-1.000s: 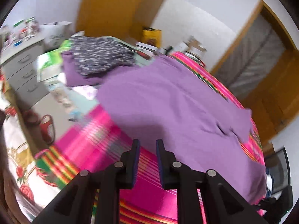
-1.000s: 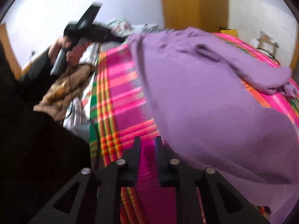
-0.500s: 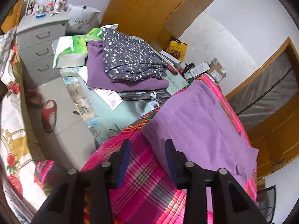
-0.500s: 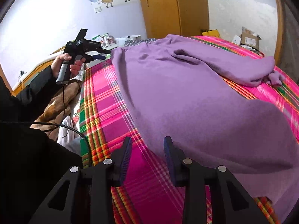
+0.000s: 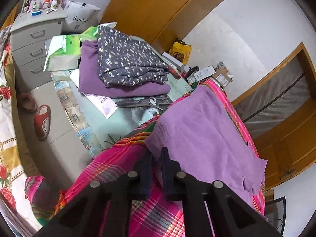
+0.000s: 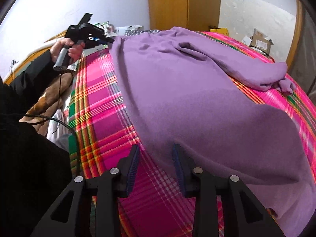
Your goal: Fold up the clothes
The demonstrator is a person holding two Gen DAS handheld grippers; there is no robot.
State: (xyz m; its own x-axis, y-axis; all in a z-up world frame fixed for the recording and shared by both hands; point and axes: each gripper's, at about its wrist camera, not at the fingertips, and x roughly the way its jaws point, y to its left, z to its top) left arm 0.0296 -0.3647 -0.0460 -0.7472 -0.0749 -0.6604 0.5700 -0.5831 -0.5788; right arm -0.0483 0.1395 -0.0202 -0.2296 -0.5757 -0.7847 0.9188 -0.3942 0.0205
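Lilac fleece, soft and matte, the purple garment [image 6: 197,98] lies spread over a pink plaid blanket [image 6: 102,106], one sleeve bunched at the far edge. The left gripper [image 5: 156,154] has just narrowed its jaws onto a garment corner, pinching it. The right gripper [image 6: 156,154] has been closing too; its jaws straddle the hem with a gap, and the cloth there is blurred.

each camera sits just behind its own tongs, looking forward and down along them, close over the bed. the left view faces a corner of the purple sweater [image 5: 199,138]; the right view looks along its length and shows the left tongs [image 6: 110,39] far ahead.
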